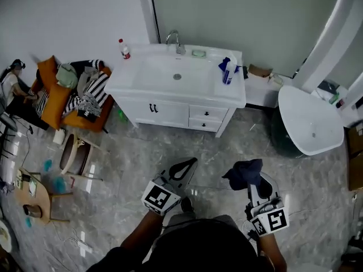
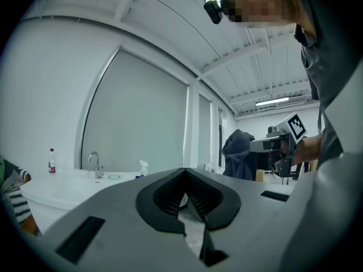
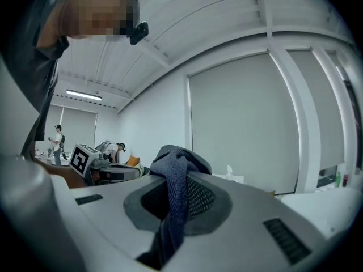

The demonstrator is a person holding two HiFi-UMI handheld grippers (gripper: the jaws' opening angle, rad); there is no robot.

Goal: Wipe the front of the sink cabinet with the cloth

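Between fingers (image 3: 205, 199) of the right gripper (image 3: 177, 204), cloth (image 3: 172, 177) pinched, bunched over tips

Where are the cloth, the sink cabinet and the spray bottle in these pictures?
cloth (image 1: 245, 173): head view, middle of the dark bundle.
sink cabinet (image 1: 170, 113): head view, on its white front.
spray bottle (image 1: 228, 71): head view, middle of the bottle.
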